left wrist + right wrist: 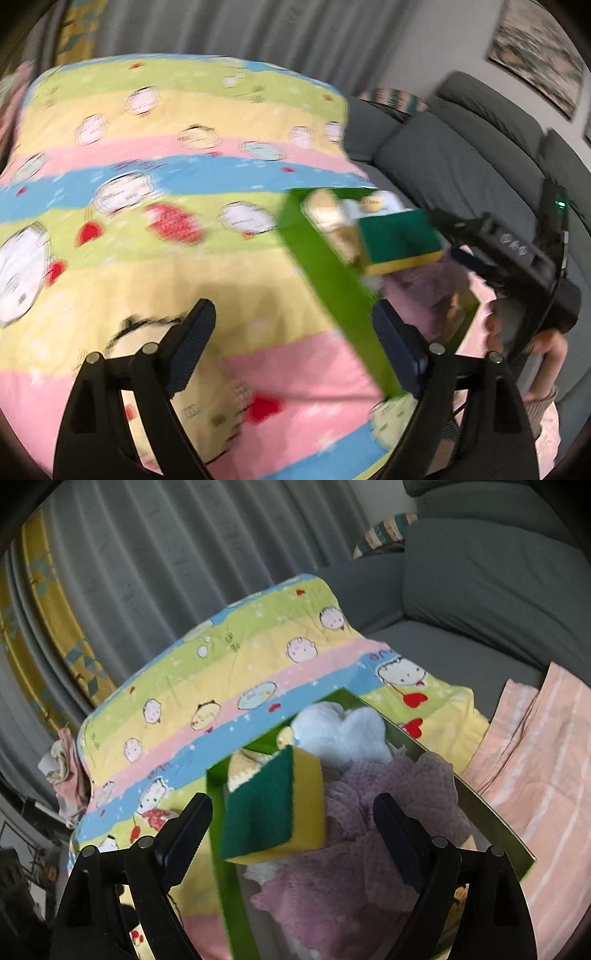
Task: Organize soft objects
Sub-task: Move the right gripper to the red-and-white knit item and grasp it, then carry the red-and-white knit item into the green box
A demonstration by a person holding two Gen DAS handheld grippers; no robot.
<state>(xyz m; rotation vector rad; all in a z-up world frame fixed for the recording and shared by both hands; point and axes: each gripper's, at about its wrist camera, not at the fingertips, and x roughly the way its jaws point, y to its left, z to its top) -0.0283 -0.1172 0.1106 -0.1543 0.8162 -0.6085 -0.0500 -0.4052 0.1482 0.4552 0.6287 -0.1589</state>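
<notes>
Right gripper (291, 823) jaws spread wide, pads clear of everything; the green-and-yellow sponge (271, 808) sits between them in the right wrist view, tilted on one corner, touching neither pad as far as can be made out. It lies over the left side of the green box (231, 878), on top of a mauve waffle cloth (369, 805); a pale blue plush piece (340, 734) fills the box's far corner. Box stands at the right edge of the striped cartoon quilt (221, 686), just beside folded pink striped towels (535, 760) on the grey sofa (480, 590). Left gripper (291, 347) also wide open, holding nothing, over the quilt's near half, its right finger just beside the box wall. Left wrist view is motion-blurred: box contents smear together, prints unreadable. Box's near end is cut off by the grippers in both views. A hand (517, 332) holds the right gripper's handle.
</notes>
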